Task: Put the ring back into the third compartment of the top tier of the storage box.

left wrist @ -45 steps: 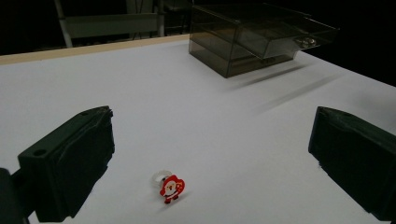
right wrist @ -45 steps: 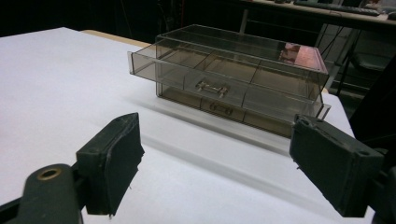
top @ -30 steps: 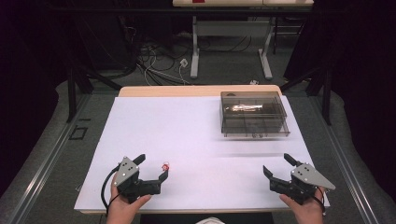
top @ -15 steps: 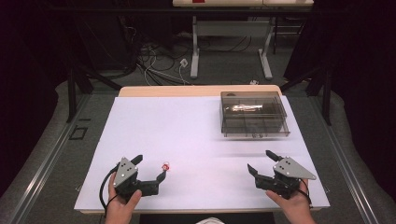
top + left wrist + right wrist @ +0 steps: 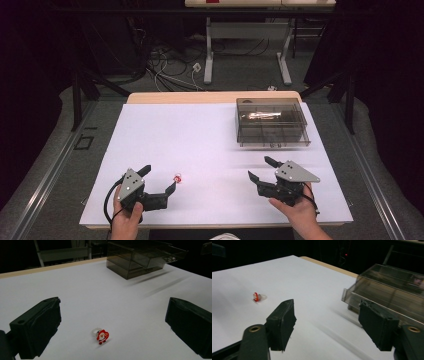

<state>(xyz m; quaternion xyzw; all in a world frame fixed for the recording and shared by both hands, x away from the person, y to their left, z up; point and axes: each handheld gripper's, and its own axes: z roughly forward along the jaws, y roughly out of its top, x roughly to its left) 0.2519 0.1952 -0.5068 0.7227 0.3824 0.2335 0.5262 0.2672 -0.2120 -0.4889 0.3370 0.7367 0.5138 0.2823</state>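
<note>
Your left gripper (image 5: pixel 159 181) is gaping wide near the table's (image 5: pixel 210 135) front edge; the little Santa ring (image 5: pixel 177 178) is lying just ahead, between its jaws, untouched; your right gripper (image 5: pixel 261 170) is hovering spread wide too, empty

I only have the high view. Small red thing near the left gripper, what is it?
Observer: In the left gripper view it reads as a tiny Santa figure fixed to a clear ring, lying on the white table cover.
Operator: Is the left gripper on it?
Observer: No. The left gripper is open, and the Santa sits between its fingers, touching neither.
Operator: And the smoky box, lid on?
Observer: In the right gripper view the box looks open, its lid raised. The right gripper is open too, pointing between the box and the Santa.
</note>
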